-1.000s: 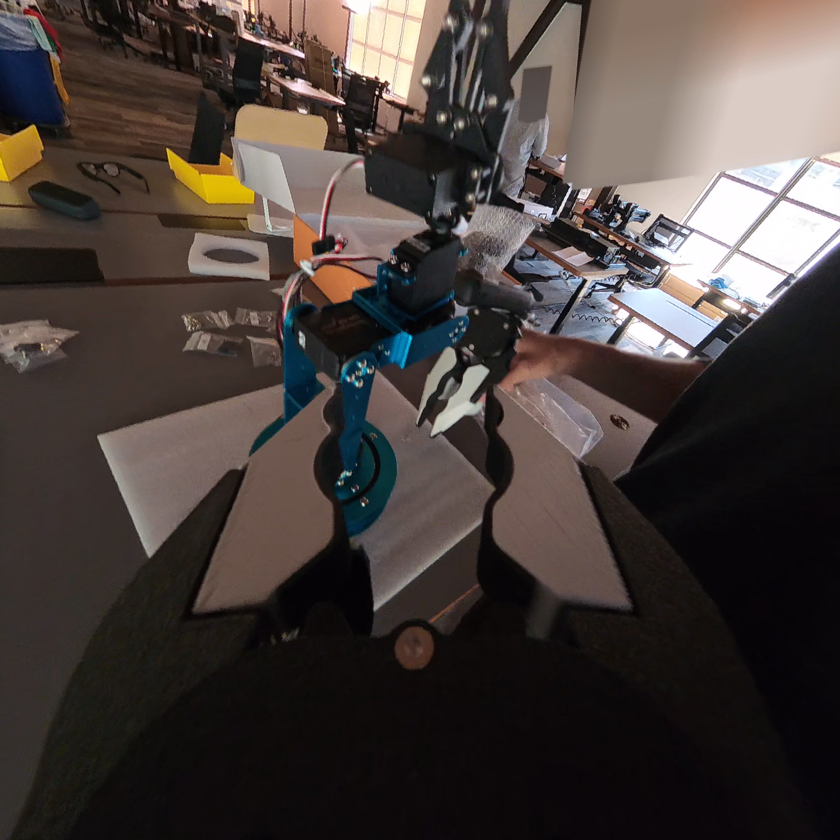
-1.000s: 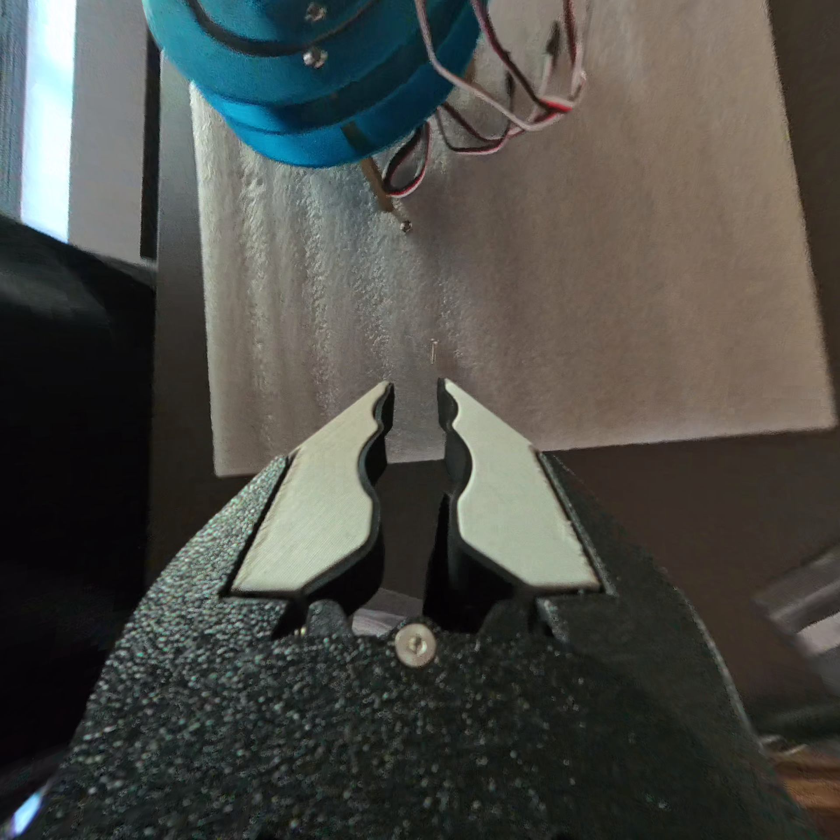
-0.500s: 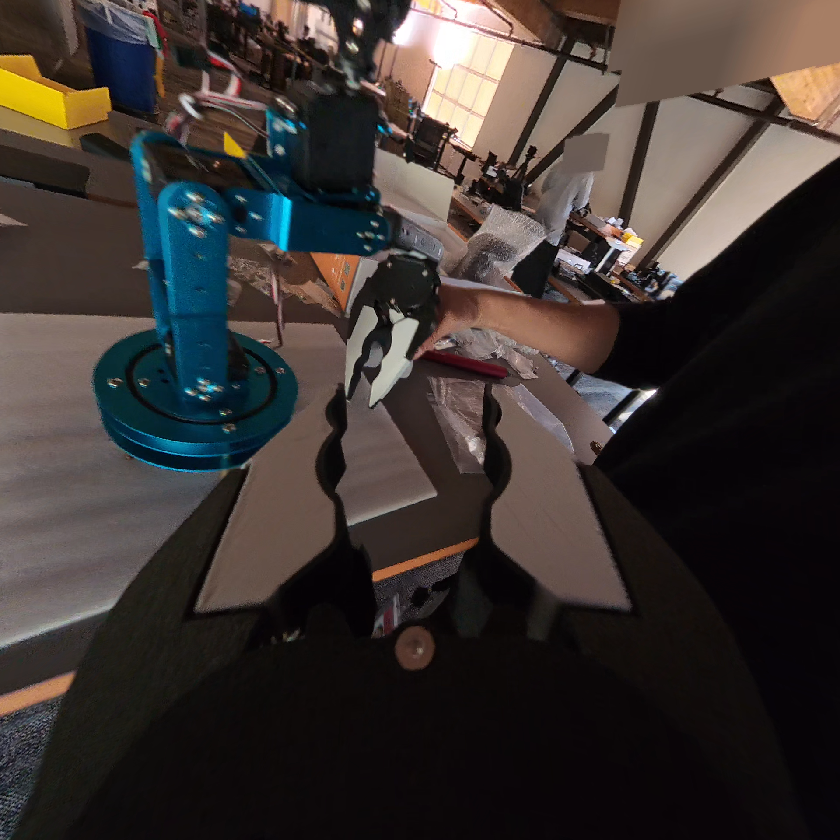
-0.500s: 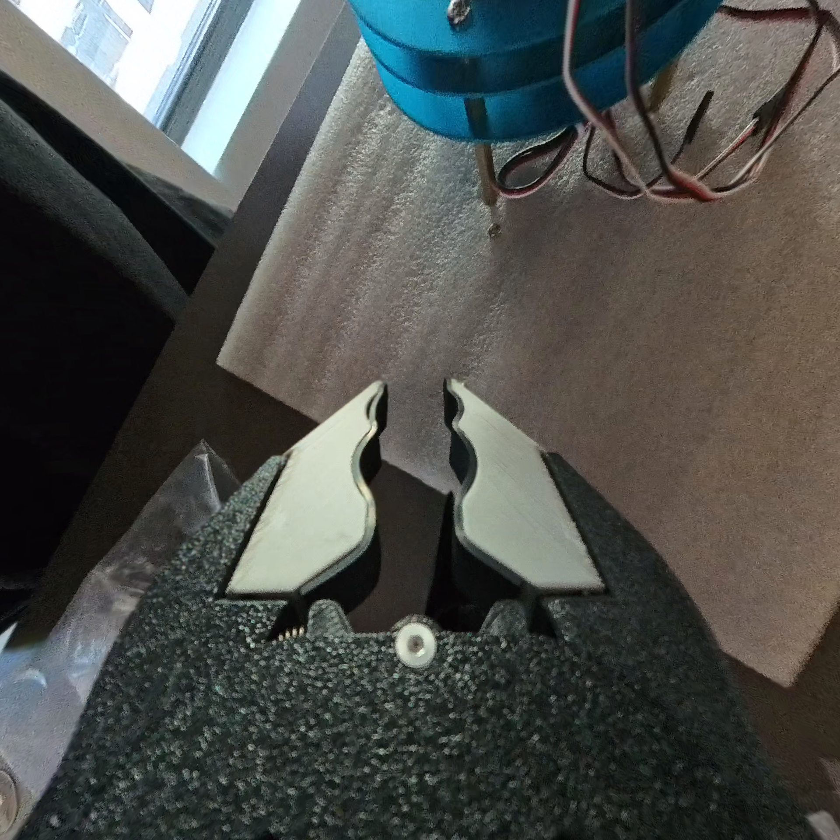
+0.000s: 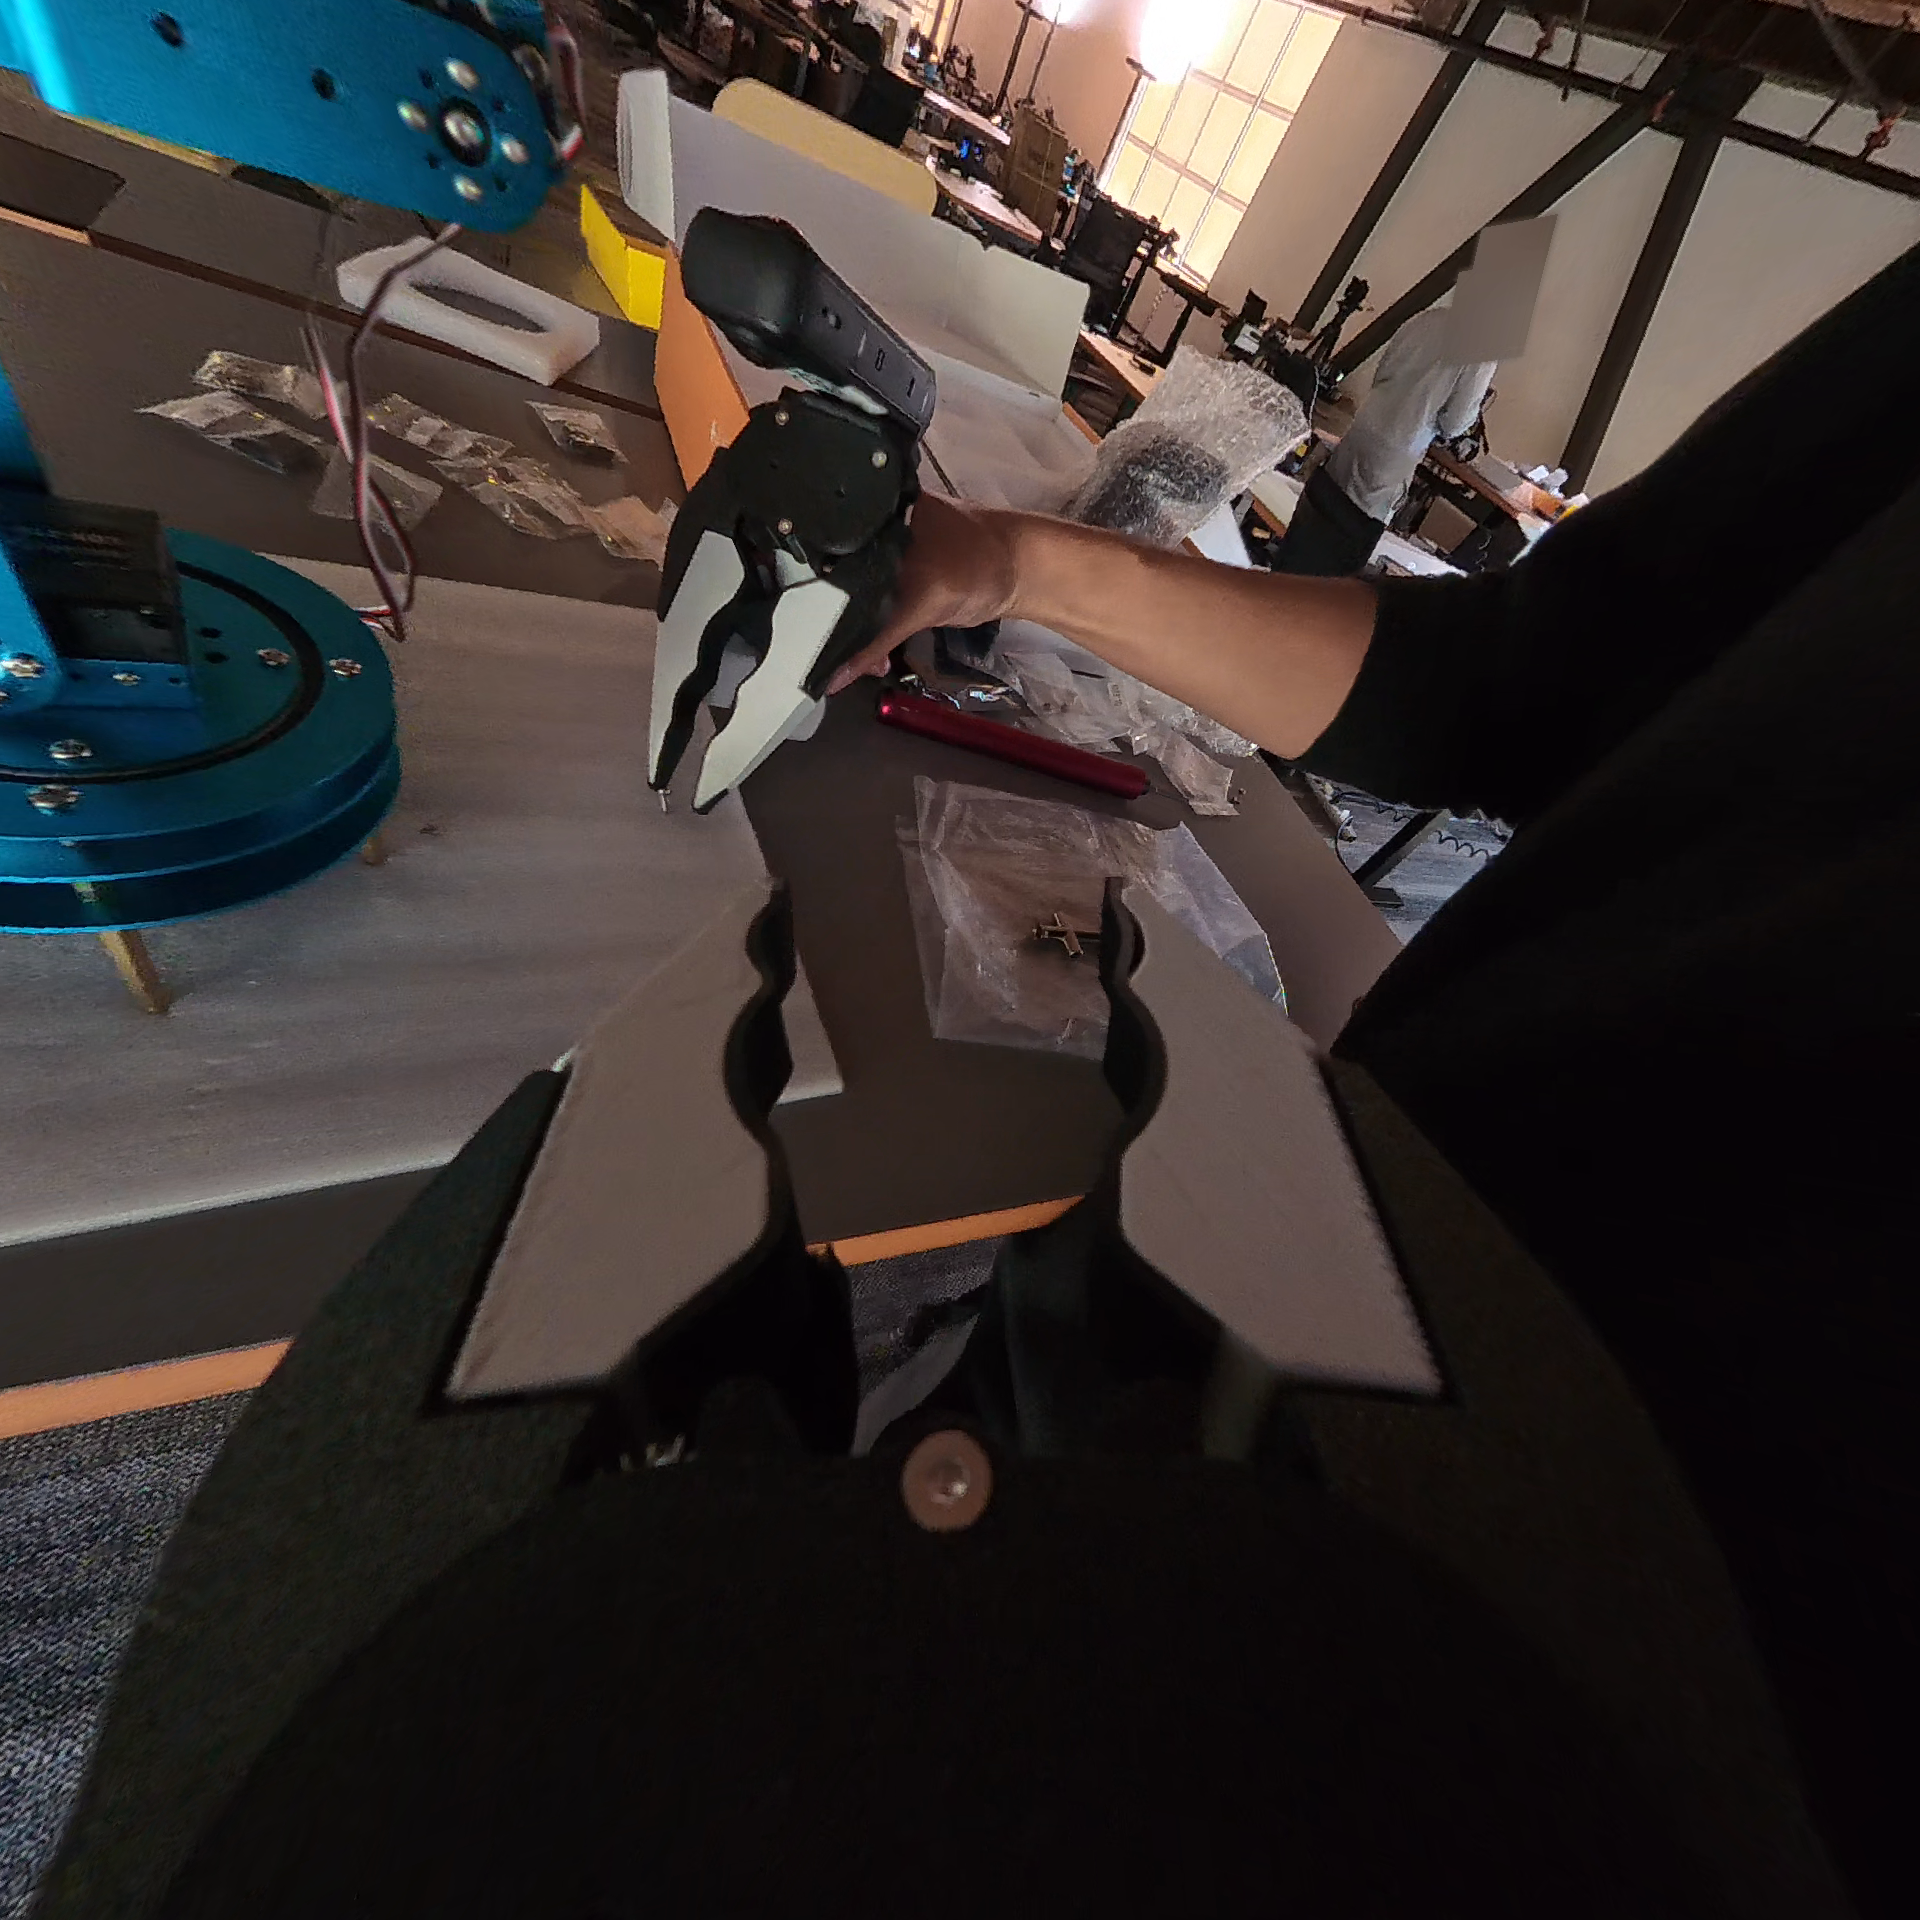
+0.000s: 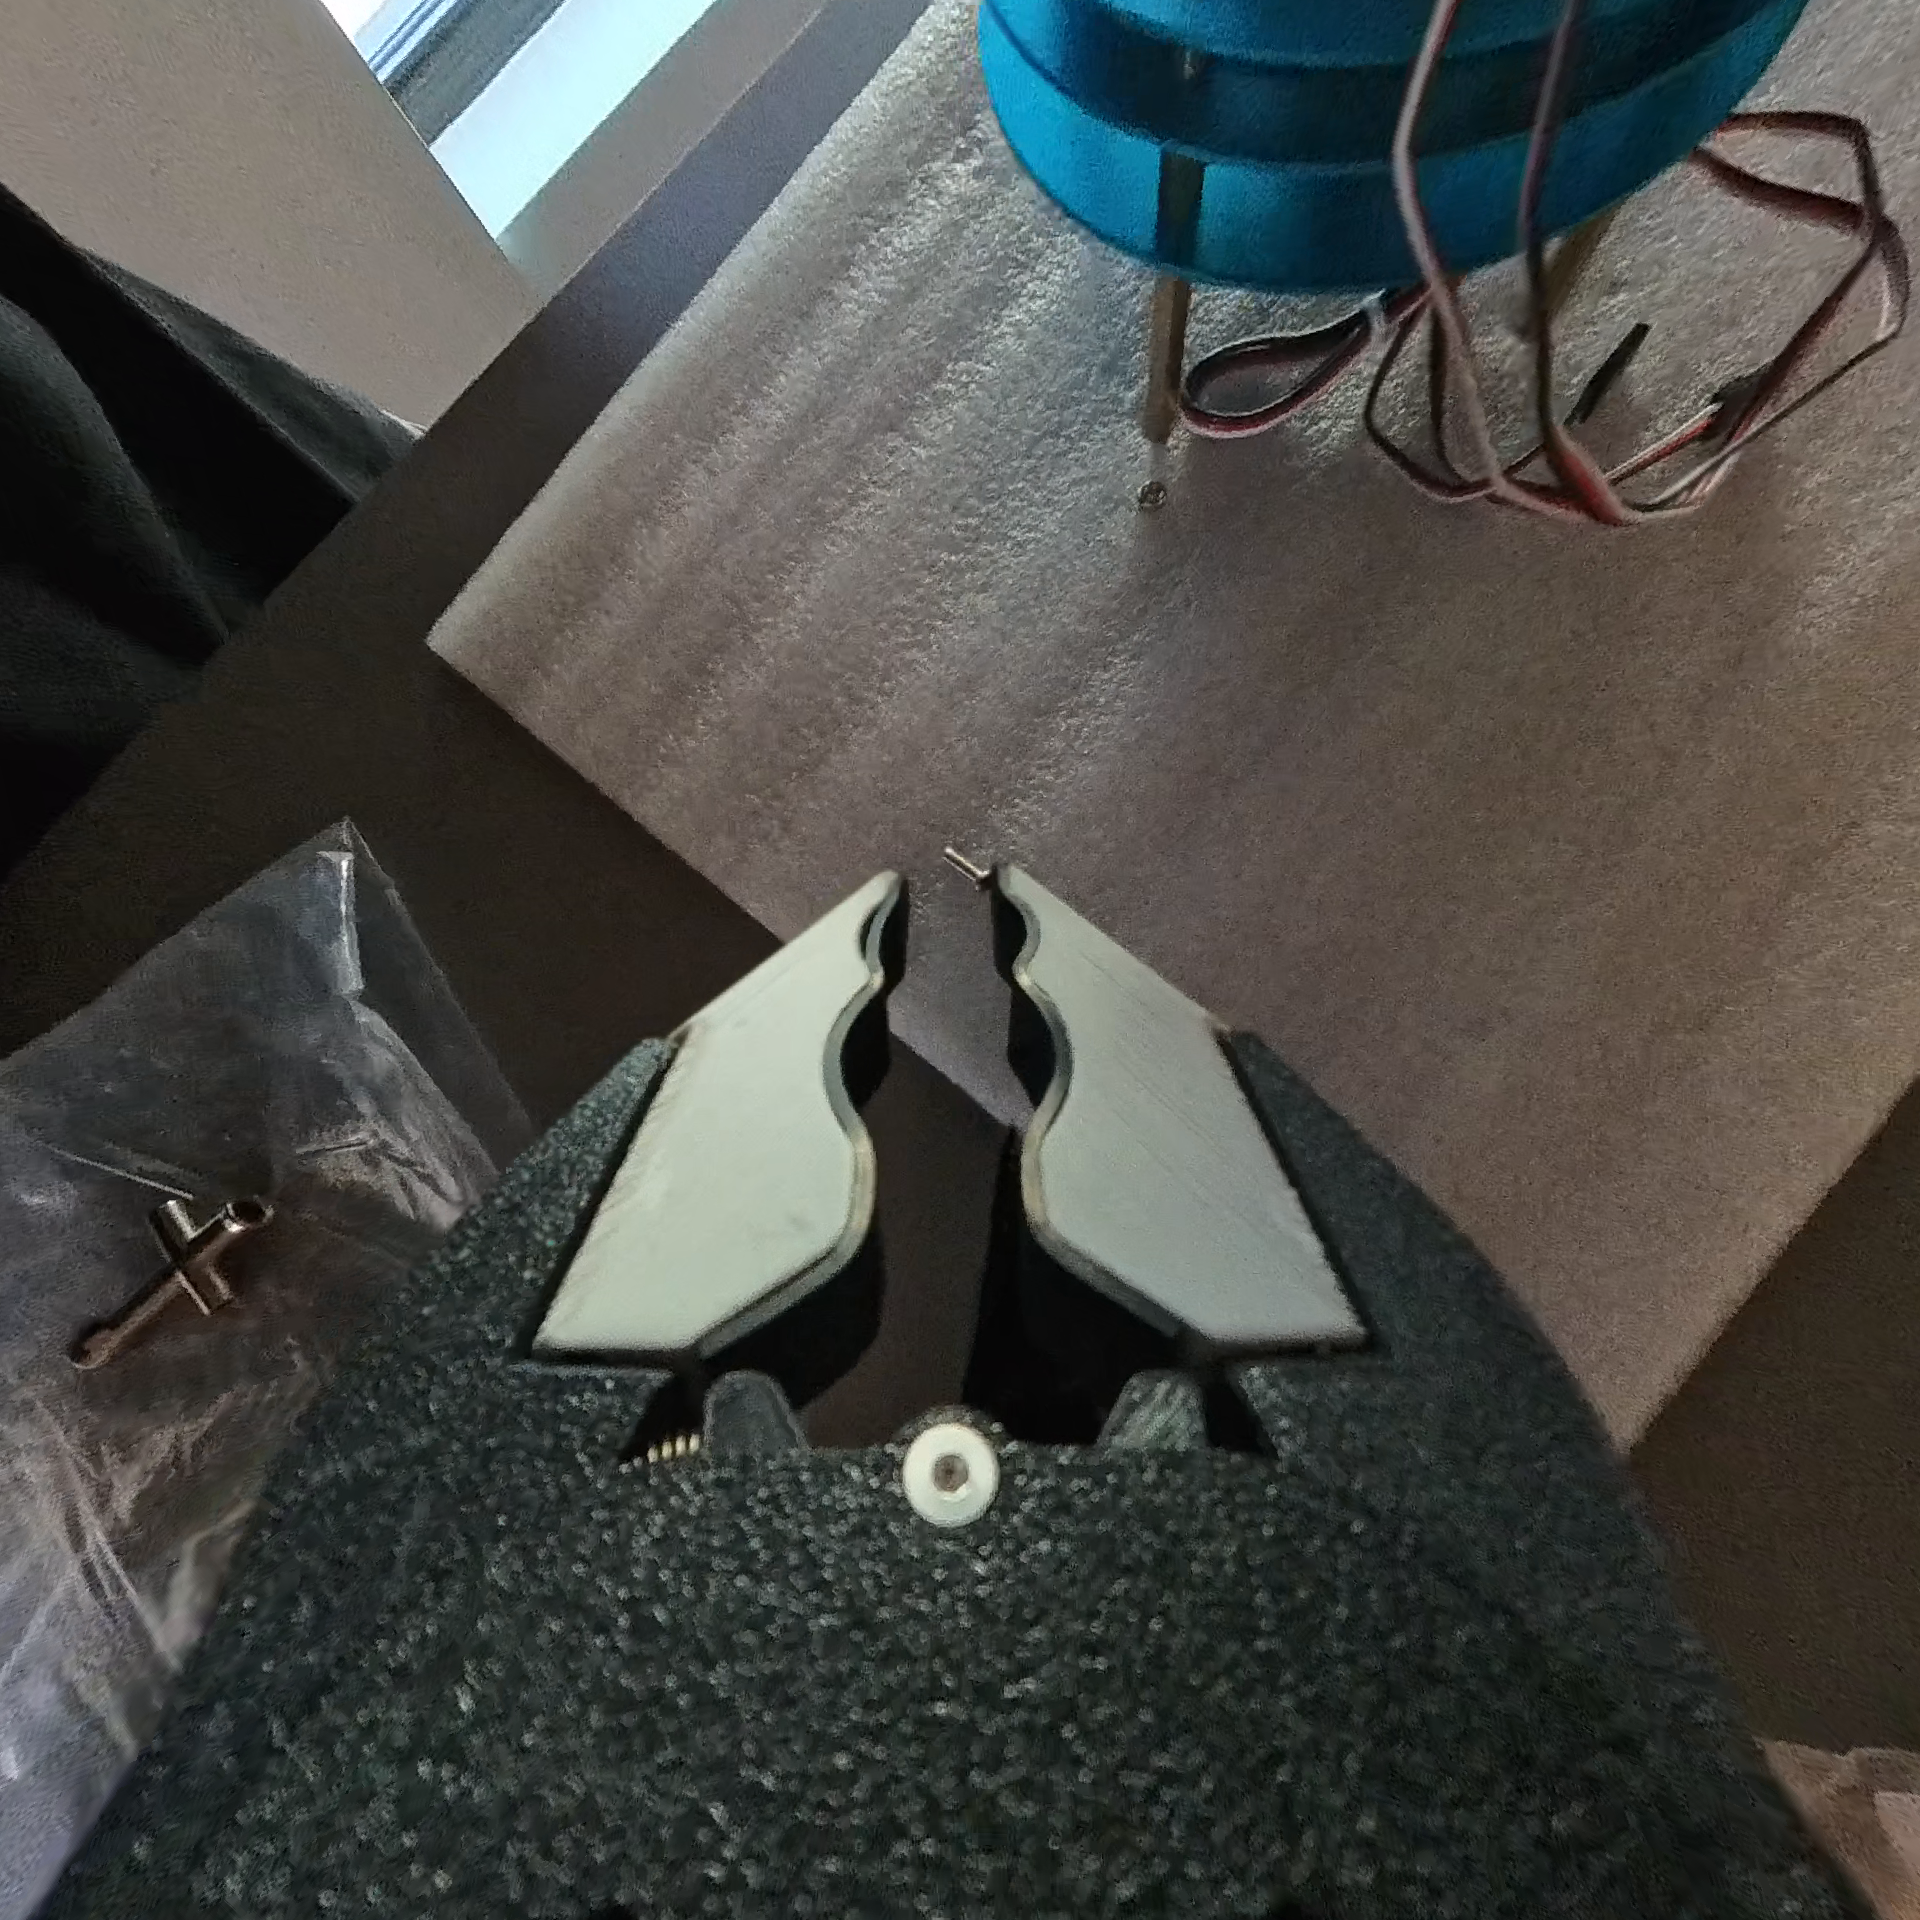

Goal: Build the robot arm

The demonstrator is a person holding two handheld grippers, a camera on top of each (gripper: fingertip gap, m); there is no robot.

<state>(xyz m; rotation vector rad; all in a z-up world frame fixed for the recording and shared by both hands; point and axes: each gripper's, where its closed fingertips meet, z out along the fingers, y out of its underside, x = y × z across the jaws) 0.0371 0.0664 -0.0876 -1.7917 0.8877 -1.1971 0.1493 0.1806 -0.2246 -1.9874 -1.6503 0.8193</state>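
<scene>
— Right, what's my right gripper (image 6: 945,883) doing?

— Narrow gap between the fingers, and a tiny metal pin (image 6: 964,865) sits at the tip of one of them. From my feed I can't tell if it's pinched or just clinging there. In the left wrist view that same gripper (image 5: 681,790) hangs tips-down over the foam sheet (image 5: 416,997), a hand (image 5: 940,582) around its body.

— And my left gripper (image 5: 940,899)?

— Spread wide, holding nothing — it hovers off the near edge of the dark table (image 5: 935,1132), above a clear plastic bag (image 5: 1018,914) with a small cross-shaped metal tool (image 5: 1065,935) lying in it.

— Further out?

— The blue round base (image 6: 1351,156) of a small robot arm stands on the foam sheet on brass standoff legs, with red, black and white wires (image 6: 1621,395) trailing down beside it. A loose small screw (image 6: 1148,496) lies just by the foot of one leg. Past the right gripper there's a red cylindrical tool (image 5: 1013,743) flat on the table among more small bags, then an open orange-and-white box (image 5: 831,270) beyond that.
</scene>
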